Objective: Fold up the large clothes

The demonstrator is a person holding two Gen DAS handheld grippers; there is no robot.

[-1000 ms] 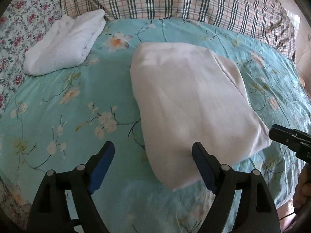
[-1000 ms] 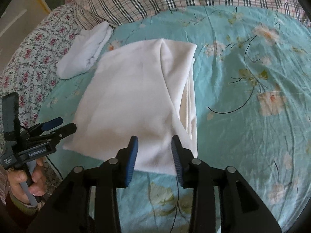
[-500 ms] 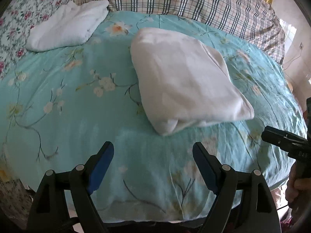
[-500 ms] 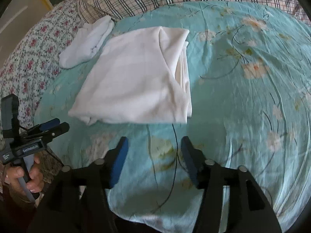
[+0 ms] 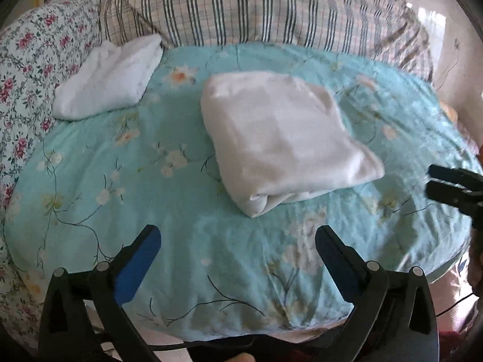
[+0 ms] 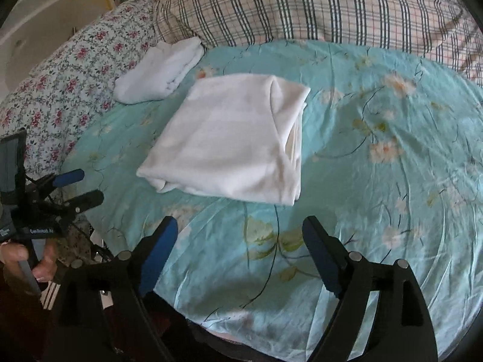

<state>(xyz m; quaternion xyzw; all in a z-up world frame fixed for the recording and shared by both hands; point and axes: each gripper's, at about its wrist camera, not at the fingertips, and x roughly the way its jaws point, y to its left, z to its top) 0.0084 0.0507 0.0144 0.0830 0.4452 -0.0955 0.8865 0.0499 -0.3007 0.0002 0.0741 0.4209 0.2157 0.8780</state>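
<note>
- The left gripper (image 5: 234, 238) hangs over the near edge of the bed, its jaws opening, nothing between the blue pads but the turquoise floral sheet (image 5: 126, 181); a second ago its right finger overlapped the garment's near edge.
- At the far left of the bed, a smaller folded white cloth (image 5: 110, 83) lies against the flowered bedding (image 5: 27, 60) and the plaid pillow (image 5: 271, 9), well apart from the task's garment.
- The folded white garment (image 5: 280, 138) lies flat in the middle of the sheet, untouched. In the left wrist view its long axis runs from far left to near right, with a rolled corner pointing at the camera. In the right wrist view (image 6: 229, 138) the layered open edges face right and the fold faces left.
- The garment now sits farther from both cameras than a second ago; both grippers have drawn back and let go.
- The right gripper (image 6: 240, 235) has its jaws opening too, clear of the cloth, where a second ago they stood narrow at its near hem. In the left wrist view it (image 5: 431, 181) is blurred at the right edge, probably in motion.
</note>
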